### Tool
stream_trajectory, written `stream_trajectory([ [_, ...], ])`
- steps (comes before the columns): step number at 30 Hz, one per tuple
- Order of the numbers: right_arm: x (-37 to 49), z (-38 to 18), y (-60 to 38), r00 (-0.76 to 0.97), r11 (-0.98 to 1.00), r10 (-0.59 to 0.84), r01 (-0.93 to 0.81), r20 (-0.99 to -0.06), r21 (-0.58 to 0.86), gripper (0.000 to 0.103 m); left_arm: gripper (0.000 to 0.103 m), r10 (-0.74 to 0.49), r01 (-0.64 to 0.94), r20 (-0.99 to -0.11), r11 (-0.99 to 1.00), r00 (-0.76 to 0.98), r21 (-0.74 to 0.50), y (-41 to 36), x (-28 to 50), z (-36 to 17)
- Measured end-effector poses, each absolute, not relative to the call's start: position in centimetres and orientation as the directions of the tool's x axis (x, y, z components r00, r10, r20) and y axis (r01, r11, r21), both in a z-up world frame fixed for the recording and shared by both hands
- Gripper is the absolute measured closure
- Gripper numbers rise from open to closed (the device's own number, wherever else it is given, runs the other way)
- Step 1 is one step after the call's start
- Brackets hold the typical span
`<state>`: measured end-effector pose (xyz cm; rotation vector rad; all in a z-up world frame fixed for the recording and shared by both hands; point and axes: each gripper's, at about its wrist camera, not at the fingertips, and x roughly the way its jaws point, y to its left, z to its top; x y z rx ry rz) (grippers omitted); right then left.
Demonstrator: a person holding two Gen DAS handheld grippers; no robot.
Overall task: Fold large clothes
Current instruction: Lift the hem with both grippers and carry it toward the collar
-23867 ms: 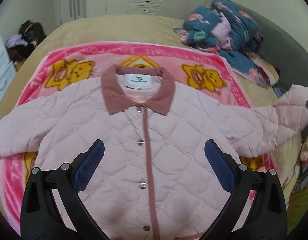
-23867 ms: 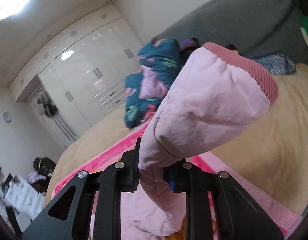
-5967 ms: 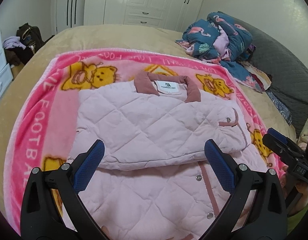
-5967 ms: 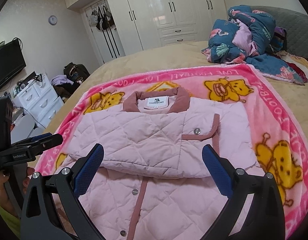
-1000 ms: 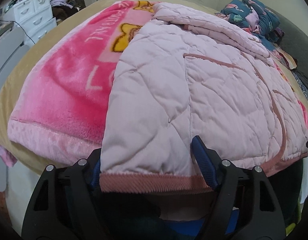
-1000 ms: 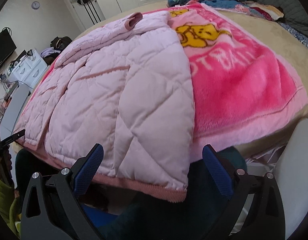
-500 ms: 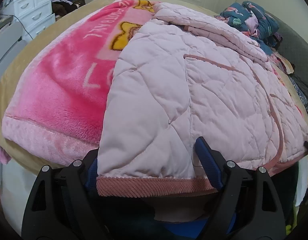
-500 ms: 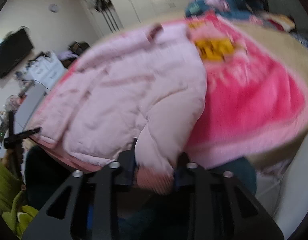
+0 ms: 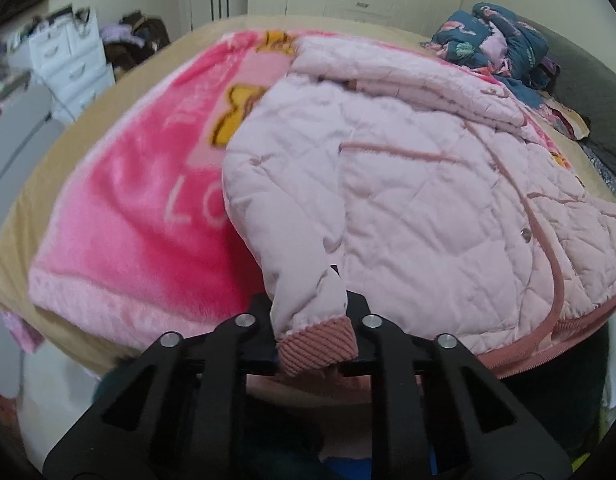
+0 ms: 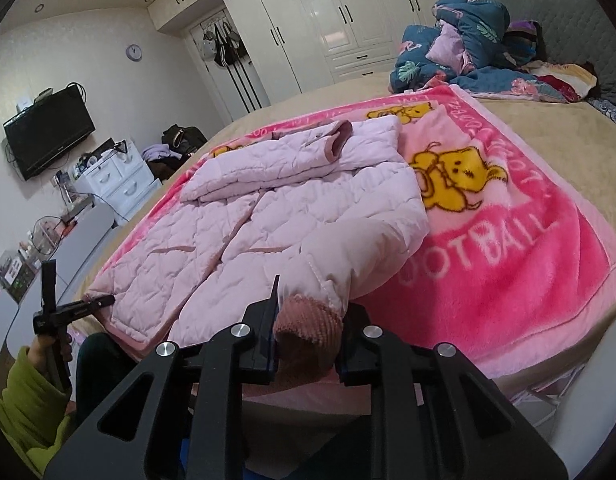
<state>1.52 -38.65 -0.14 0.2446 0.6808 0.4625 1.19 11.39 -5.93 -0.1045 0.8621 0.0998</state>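
A pale pink quilted jacket (image 9: 419, 184) lies on a pink teddy-bear blanket (image 9: 140, 200), sleeves folded across its chest. It also shows in the right wrist view (image 10: 292, 216). My left gripper (image 9: 313, 340) is shut on the jacket's bottom left corner, with the ribbed hem (image 9: 315, 346) bunched between the jaws. My right gripper (image 10: 308, 332) is shut on the bottom right corner, with the ribbed hem (image 10: 308, 320) between the jaws. Both corners are lifted off the bed's near edge. The left gripper also shows in the right wrist view (image 10: 74, 308).
The blanket (image 10: 507, 248) covers a tan bed (image 10: 555, 136). A heap of blue floral clothes (image 10: 463, 60) lies at the far right by a grey headboard (image 10: 567, 20). White drawers (image 10: 116, 176), a TV (image 10: 48, 140) and wardrobes (image 10: 347, 20) stand beyond.
Both grippers have closed on the hem corners and raised them; the left was open around the hem half a second ago. The near part of the jacket has lifted.
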Motion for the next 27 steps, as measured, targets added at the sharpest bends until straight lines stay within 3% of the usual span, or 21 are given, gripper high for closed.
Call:
stream_trajectory([
  [11,2.1,1.2,-39.1,0.708,0.864,0.493,-0.328,-0.505,0.383,0.085,0.094,0.028,-0.094,-0.661,0.993,0.750,-0.065,10.6,2.9,-0.3],
  [27,4.8,4.3,-39.3,0.757,0.867,0.478,-0.325,-0.446,0.377,0.085,0.094,0.001,-0.099,-0.596,0.986,0.803,-0.132,11.1,6.1,3.3],
])
